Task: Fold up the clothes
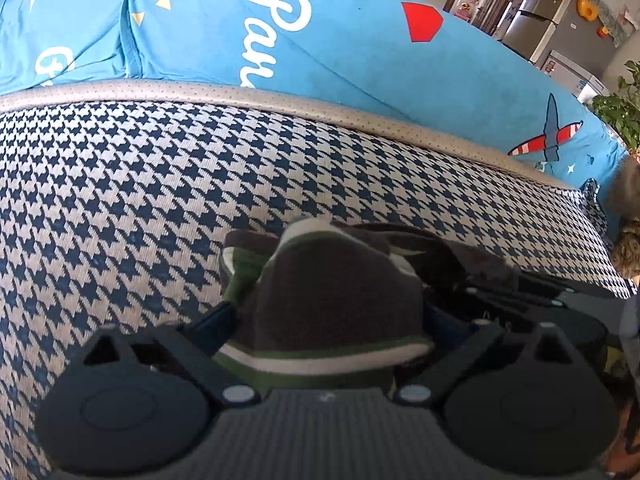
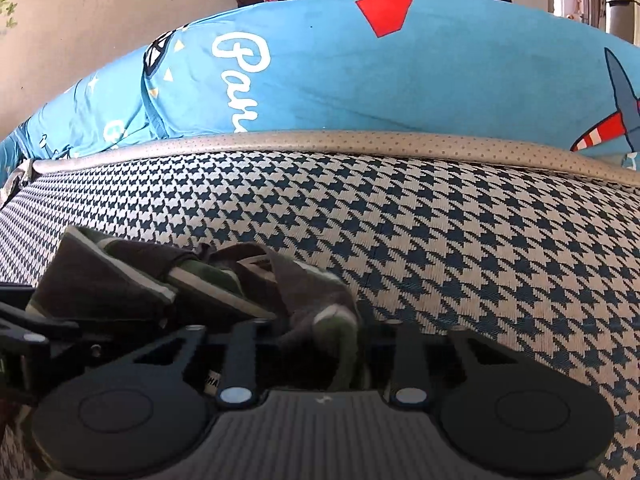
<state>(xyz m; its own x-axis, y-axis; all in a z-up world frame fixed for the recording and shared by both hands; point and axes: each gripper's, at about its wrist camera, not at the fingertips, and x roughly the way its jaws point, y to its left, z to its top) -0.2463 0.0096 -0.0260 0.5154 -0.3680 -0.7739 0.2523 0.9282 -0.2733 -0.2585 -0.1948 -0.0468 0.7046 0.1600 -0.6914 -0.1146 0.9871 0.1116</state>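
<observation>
1. Both grippers are clamped on the same thing: a dark brown knit garment with green and white stripes (image 1: 340, 292), bunched up low over the navy-and-cream houndstooth cushion (image 1: 120, 184).
2. The left gripper (image 1: 328, 320) has its fingers squeezed in on a thick wad of the fabric, striped hem sitting right in front of the camera. Not much gap left there.
3. The right gripper (image 2: 320, 332) is pinching a thinner twisted bit of the same garment (image 2: 200, 280), fingers nearly closed around it.
4. The key relation: the garment runs sideways between the two grippers. In the right wrist view the bulk lies off to the left, toward the other gripper; in the left wrist view it trails off to the right. So the long axis is left-right, and the two grips sit close together.
5. My guess is the cloth needs to be pulled apart along that axis and laid flat before any real fold.
6. Behind the cushion is a bright blue printed fabric cover with white lettering (image 2: 360, 80), well clear of the action.
</observation>
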